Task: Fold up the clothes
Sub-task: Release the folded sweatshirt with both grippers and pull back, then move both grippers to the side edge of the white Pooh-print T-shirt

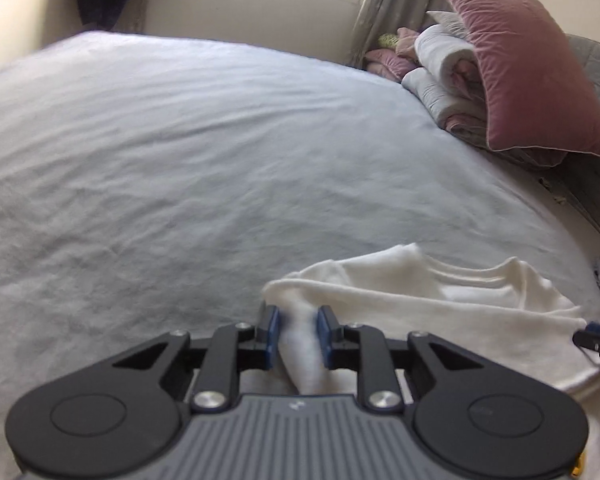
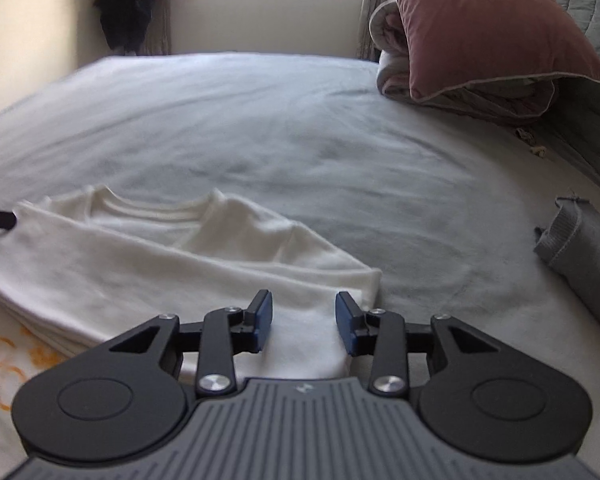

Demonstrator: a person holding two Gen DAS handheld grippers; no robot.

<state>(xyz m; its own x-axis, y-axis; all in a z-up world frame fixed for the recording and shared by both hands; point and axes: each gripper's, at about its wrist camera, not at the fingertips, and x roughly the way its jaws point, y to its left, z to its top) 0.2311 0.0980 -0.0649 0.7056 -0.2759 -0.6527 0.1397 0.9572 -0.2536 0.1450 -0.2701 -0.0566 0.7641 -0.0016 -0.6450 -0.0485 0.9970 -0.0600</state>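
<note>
Over bed [image 1: 180, 140], both angled down: left tool [image 1: 298, 330] pinching white shirt [image 1: 440, 304], right tool [image 2: 304, 316] spread astride it

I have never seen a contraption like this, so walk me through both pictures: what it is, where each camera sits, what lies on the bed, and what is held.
No robot here: a person carries a two-finger clamp in each hand, each with a camera looking along its fingers. The left gripper is shut on a bunched fold of the cream-white knit top, which lies on the pale grey bedsheet. The right gripper straddles the top's other end with its blue pads apart, so it is open. A dusty-pink velvet pillow leans on rolled bedding, and a grey folded garment lies at the right.
</note>
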